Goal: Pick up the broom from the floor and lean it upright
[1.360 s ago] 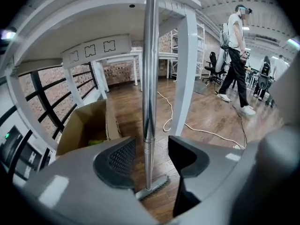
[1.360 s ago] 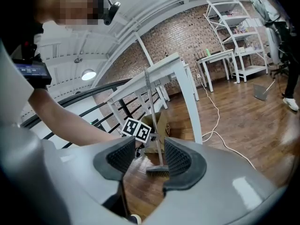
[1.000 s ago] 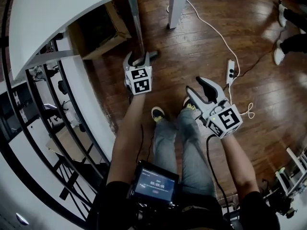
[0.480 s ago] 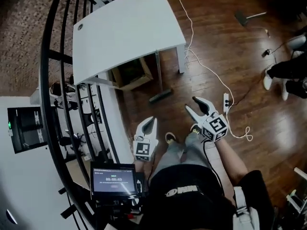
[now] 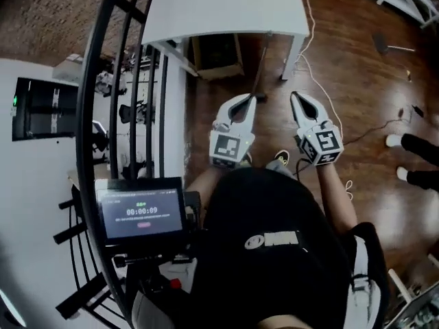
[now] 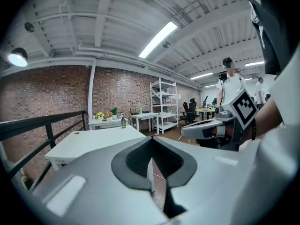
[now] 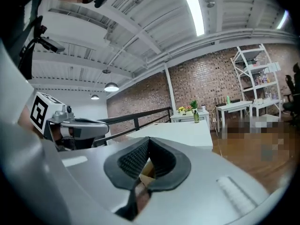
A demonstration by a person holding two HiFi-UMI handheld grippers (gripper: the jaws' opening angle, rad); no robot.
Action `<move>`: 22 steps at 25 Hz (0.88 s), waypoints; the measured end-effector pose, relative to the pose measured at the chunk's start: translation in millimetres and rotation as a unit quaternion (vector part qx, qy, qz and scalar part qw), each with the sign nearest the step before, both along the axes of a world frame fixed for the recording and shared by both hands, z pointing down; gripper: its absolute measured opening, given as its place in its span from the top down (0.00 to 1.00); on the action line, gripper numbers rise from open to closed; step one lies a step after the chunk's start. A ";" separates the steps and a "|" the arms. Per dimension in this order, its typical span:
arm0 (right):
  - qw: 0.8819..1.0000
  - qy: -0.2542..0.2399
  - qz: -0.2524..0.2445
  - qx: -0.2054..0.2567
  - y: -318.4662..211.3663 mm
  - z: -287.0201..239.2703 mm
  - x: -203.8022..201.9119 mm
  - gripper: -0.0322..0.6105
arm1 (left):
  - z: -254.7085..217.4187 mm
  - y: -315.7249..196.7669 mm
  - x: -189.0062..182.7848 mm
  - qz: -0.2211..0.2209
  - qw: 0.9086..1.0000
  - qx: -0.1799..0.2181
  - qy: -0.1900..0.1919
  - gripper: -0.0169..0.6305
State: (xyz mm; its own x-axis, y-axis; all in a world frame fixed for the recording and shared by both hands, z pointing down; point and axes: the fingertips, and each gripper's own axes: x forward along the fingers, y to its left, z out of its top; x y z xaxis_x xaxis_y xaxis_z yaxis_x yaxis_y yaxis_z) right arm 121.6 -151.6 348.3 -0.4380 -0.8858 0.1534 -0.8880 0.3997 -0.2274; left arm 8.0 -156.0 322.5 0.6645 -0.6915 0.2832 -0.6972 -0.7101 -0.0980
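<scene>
The broom (image 5: 260,70) stands leaning against the front edge of the white table (image 5: 226,5), with its thin handle slanting down to the wooden floor. Its head is mostly hidden behind my left gripper (image 5: 247,99). That gripper is shut and empty, held level just short of the broom. Beside it, my right gripper (image 5: 295,96) is also shut with nothing in it. In the left gripper view the dark pads meet at the tip (image 6: 151,138). The right gripper view shows its pads closed too (image 7: 148,139).
A black railing (image 5: 130,81) runs along the left, next to the table. A cardboard box (image 5: 218,53) sits under the table. A white cable (image 5: 317,81) trails over the floor at the right. Another person's feet (image 5: 411,142) are at the far right.
My left gripper was open around the broom handle low near the floor; it has come away, risen and shut. The right gripper has risen beside it and shut. The broom stays against the table.
</scene>
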 end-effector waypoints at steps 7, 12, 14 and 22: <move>1.000 0.014 -0.012 0.010 -2.9 -3.0 -22.0 0.94 | -3.0 -9.4 9.3 0.030 0.999 -0.007 0.034 0.95; 1.000 0.019 -0.012 0.014 -7.4 -4.9 -20.4 0.94 | -6.5 -15.3 13.3 0.029 0.999 0.000 0.037 0.95; 1.000 0.022 -0.014 0.015 -7.4 -5.2 -22.4 0.95 | -6.9 -16.1 12.0 0.027 0.999 0.002 0.032 0.95; 0.999 0.039 -0.024 0.026 -6.1 -7.3 -26.0 0.95 | -16.2 -14.1 18.0 0.036 0.998 0.013 0.054 0.95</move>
